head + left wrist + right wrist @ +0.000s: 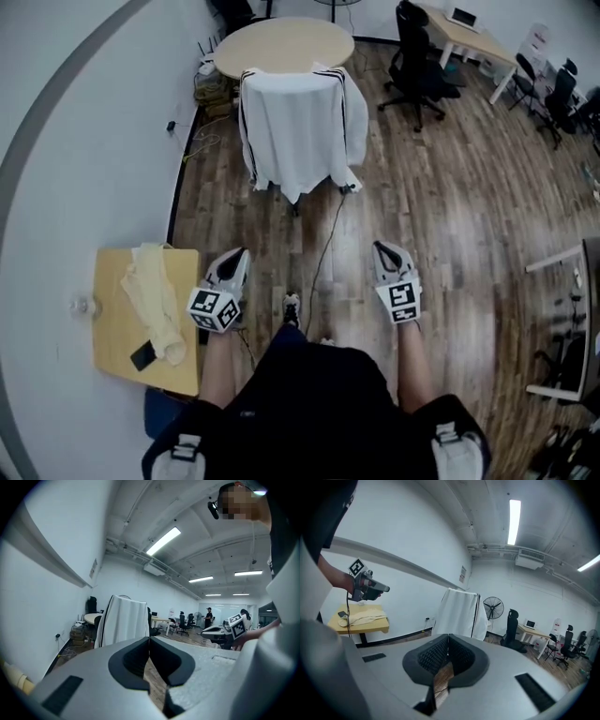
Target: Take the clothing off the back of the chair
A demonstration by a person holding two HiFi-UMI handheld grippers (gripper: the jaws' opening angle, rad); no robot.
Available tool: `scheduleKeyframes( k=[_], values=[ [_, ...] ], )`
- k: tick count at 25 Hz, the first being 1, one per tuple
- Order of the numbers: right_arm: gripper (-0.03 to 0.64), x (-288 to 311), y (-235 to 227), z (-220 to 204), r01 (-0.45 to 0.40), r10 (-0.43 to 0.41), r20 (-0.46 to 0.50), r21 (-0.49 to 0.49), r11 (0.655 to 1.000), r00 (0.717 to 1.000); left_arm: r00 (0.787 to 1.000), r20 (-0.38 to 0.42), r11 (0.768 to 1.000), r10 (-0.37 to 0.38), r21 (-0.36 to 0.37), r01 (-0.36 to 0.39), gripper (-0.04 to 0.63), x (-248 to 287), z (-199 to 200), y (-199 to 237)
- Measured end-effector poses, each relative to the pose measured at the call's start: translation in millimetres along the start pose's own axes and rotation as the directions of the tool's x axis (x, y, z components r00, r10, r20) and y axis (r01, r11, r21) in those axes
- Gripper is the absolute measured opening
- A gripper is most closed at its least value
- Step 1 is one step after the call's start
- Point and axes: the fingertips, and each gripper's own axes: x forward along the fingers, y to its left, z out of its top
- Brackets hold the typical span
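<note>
A white garment with black side stripes (298, 131) hangs over the back of a chair ahead of me on the wood floor. It also shows in the left gripper view as the white garment (124, 619) and in the right gripper view as the white garment (460, 612), still well away. My left gripper (240, 255) is shut and empty, short of the chair. My right gripper (379, 247) is also shut with nothing in it. Both point toward the chair.
A small wooden table (117, 319) at my left holds a cream cloth (157, 300) and a dark phone (143, 356). A round table (284, 43) stands behind the chair. A cable (323, 248) runs across the floor. Office chairs (414, 61) and desks stand at the right.
</note>
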Motion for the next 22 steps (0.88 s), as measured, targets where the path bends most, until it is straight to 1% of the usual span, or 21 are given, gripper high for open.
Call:
scheduleKeyframes(
  k=[11,18,22],
  values=[
    [-0.005,38,-22,5,0.036,-0.036,-0.011,0.044,0.998,0.999,0.999,0.004,0.999,-0.037,0.002,0.037,0.003,46,15,26],
    [-0.005,72,-28,20,0.037,-0.037,0.007,0.032,0.999,0.999,0.999,0.008,0.999,-0.042,-0.001,0.042,0.003,69,26,55],
    [-0.005,86,-32,25,0.049,-0.049,-0.005,0.041,0.998,0.999,0.999,0.010,0.999,-0.053,-0.005,0.053,0.002,82,31,68]
  ],
)
